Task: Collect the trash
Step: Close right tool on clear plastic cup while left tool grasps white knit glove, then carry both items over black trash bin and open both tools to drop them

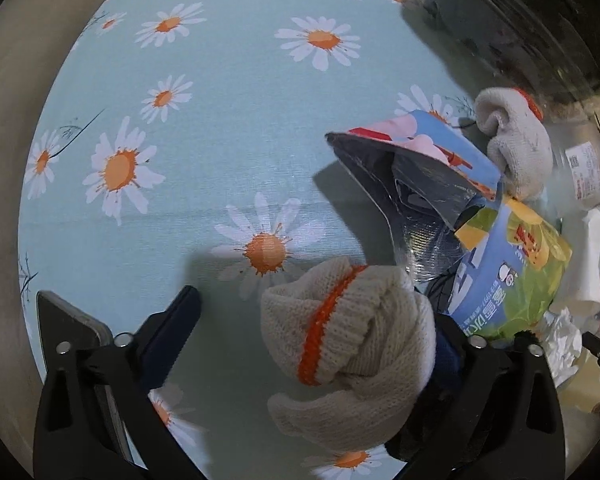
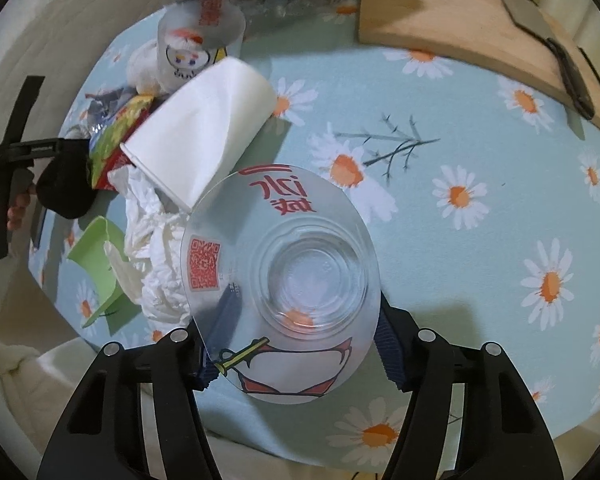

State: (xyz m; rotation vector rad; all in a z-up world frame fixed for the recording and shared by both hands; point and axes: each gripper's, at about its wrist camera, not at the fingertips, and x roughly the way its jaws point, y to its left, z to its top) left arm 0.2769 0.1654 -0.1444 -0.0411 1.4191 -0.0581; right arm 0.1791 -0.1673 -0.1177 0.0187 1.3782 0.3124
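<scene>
Two grippers are working over your daisy tablecloth [image 1: 220, 120]: your left gripper [image 1: 312, 332] is hanging open around a balled white glove [image 1: 348, 344] beside the snack wrappers [image 1: 512, 280], while your right gripper [image 2: 300, 332] is clasping a clear plastic cup [image 2: 284, 280] beside the crumpled tissue [image 2: 152, 248].

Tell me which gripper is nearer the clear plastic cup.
Right. The right gripper has the clear plastic cup between its fingers; the left gripper is over a knitted glove, beyond the trash pile.
</scene>
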